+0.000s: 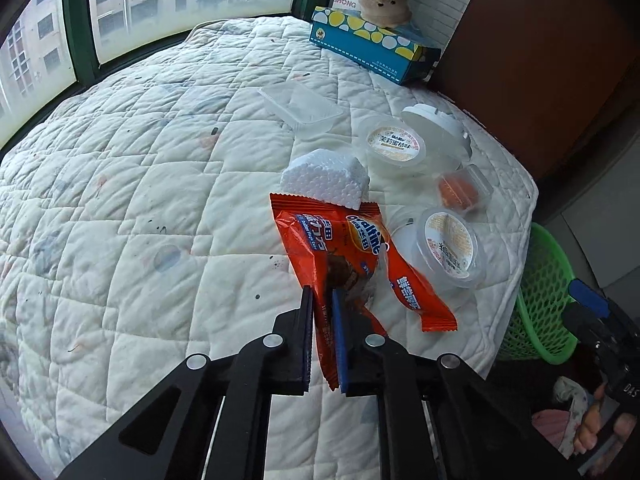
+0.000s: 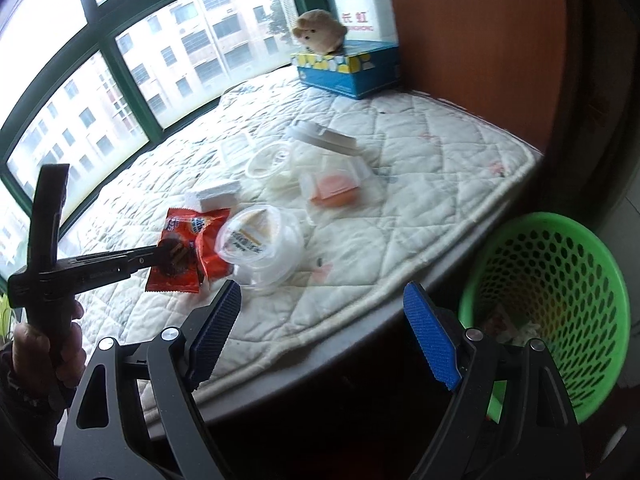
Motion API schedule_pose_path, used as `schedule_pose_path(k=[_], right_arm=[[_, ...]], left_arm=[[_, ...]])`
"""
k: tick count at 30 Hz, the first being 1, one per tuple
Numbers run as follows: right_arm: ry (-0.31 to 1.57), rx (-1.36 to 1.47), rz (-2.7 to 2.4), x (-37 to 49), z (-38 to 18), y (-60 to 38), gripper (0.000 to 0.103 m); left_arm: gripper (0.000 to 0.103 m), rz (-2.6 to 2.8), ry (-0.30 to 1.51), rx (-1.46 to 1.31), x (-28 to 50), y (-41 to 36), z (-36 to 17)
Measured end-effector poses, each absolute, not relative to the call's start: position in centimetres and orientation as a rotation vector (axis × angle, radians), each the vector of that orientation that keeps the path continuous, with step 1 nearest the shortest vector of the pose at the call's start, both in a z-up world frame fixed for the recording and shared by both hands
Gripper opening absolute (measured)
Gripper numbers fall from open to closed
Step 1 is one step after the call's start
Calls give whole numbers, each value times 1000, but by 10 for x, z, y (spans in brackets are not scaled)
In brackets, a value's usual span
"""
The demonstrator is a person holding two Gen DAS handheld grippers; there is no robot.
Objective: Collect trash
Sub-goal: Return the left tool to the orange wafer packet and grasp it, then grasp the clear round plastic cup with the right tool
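Note:
My left gripper is shut on an orange snack wrapper and holds it just above the white quilted pad. The same wrapper and the left gripper also show in the right wrist view. My right gripper is open and empty, over the pad's front edge, left of the green mesh basket. Two clear jelly cups, a white foam block, a small orange-filled container and a clear plastic tray lie on the pad.
A blue tissue box with a plush toy on top stands at the far corner. A window runs along the far left side. A brown wall stands on the right. The green basket sits below the pad's right edge.

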State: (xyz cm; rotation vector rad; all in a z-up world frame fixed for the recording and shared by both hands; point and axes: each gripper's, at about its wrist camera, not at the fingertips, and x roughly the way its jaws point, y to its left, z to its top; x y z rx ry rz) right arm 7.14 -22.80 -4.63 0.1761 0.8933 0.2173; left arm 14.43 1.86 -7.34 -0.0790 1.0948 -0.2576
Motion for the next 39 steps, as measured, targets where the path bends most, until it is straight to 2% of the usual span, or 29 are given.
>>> schedule_pose_path(k=[19, 29, 34, 36, 39], right_arm=[[935, 38, 323, 128, -71, -159, 83], [971, -36, 319, 152, -87, -145, 82], [987, -52, 320, 156, -92, -140, 77], [986, -50, 323, 156, -92, -139, 71], [972, -53, 315, 153, -88, -139, 70]], left_arm=[[6, -262, 979, -50, 116, 51, -17], [6, -243, 954, -54, 124, 62, -6], [6, -235, 946, -54, 128, 64, -2], [6, -233, 942, -52, 129, 63, 0], [6, -234, 936, -48, 131, 61, 4]])
